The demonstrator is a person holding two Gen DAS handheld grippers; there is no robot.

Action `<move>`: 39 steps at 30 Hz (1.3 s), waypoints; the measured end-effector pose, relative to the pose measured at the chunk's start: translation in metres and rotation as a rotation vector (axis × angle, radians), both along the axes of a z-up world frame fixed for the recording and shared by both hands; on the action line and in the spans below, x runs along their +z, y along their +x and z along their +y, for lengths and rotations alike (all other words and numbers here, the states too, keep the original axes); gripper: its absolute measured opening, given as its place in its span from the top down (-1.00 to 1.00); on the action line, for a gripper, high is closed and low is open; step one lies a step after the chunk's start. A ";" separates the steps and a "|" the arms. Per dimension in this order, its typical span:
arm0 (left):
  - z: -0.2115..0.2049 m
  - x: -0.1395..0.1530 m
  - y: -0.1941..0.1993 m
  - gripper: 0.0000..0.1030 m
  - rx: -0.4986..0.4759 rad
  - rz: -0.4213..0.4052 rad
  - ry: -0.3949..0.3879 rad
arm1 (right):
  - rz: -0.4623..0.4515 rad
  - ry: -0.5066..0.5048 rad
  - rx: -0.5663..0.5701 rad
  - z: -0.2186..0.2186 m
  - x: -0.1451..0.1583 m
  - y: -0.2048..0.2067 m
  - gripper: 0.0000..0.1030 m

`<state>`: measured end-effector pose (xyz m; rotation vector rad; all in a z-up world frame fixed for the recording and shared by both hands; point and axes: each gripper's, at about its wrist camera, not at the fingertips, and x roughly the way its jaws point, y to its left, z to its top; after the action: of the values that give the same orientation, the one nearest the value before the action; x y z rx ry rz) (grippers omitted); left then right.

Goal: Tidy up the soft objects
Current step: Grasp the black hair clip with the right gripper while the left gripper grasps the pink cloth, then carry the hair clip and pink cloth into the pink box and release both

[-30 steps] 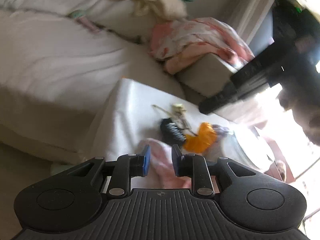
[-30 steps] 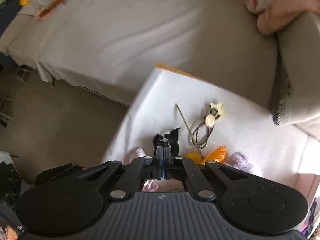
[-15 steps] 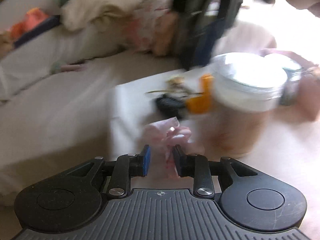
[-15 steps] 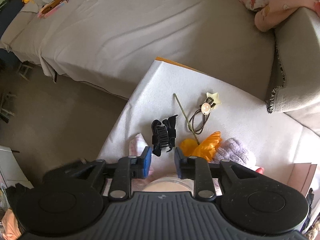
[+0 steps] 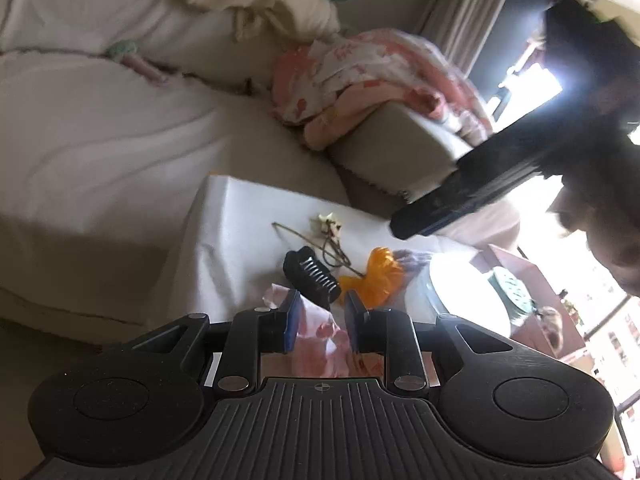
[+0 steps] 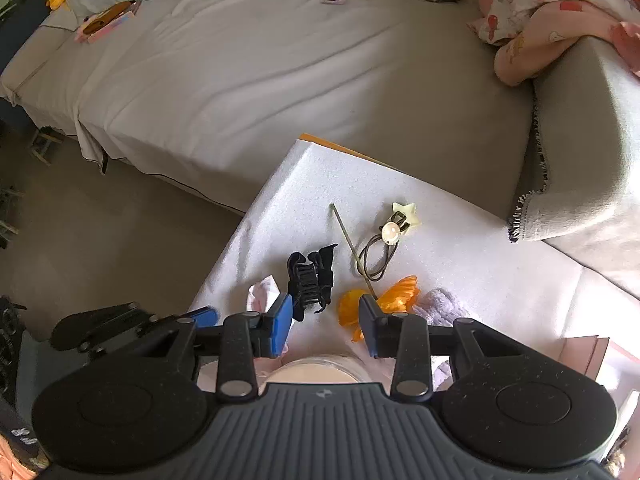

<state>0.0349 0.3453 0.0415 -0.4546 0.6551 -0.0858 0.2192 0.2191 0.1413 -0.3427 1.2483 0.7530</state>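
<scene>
On a white cloth-covered table (image 6: 460, 232) lie a black hair claw (image 6: 310, 280), an orange scrunchie (image 6: 394, 294), a lilac fluffy scrunchie (image 6: 442, 306), a pink patterned scrunchie (image 6: 262, 294), a star hair tie (image 6: 394, 232) and a thin stick (image 6: 352, 246). My left gripper (image 5: 320, 318) is open, its fingers on either side of the pink scrunchie (image 5: 320, 334). My right gripper (image 6: 324, 320) is open above a clear jar (image 6: 316, 372), near the claw. The right gripper's dark body (image 5: 468, 196) hangs over the table in the left view. The jar (image 5: 460, 292) stands beside the orange scrunchie (image 5: 378, 276).
A sofa with a grey cover (image 6: 260, 80) runs behind the table, with a pink patterned blanket (image 6: 560, 12) on its armrest (image 6: 592, 132). Cushions (image 5: 256, 0) lie at the back. A cardboard box (image 5: 532, 280) stands right of the jar. Beige floor (image 6: 100, 240) lies left.
My right gripper opened wider, from shut a second ago. My left gripper swung back to look down over the table, still around the pink scrunchie.
</scene>
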 end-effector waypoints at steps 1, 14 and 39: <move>-0.002 -0.003 0.008 0.49 0.006 0.024 0.007 | 0.001 0.001 -0.001 -0.001 0.000 0.000 0.30; -0.043 -0.028 0.018 0.27 -0.034 0.130 0.371 | -0.018 0.002 -0.009 -0.016 0.001 0.003 0.30; -0.032 -0.039 -0.016 0.77 0.034 0.045 0.103 | 0.087 -0.282 0.048 0.089 -0.091 0.016 0.30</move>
<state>0.0193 0.3128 0.0024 -0.3690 0.6921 -0.0095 0.2356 0.3078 0.0499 -0.5758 1.4365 0.6380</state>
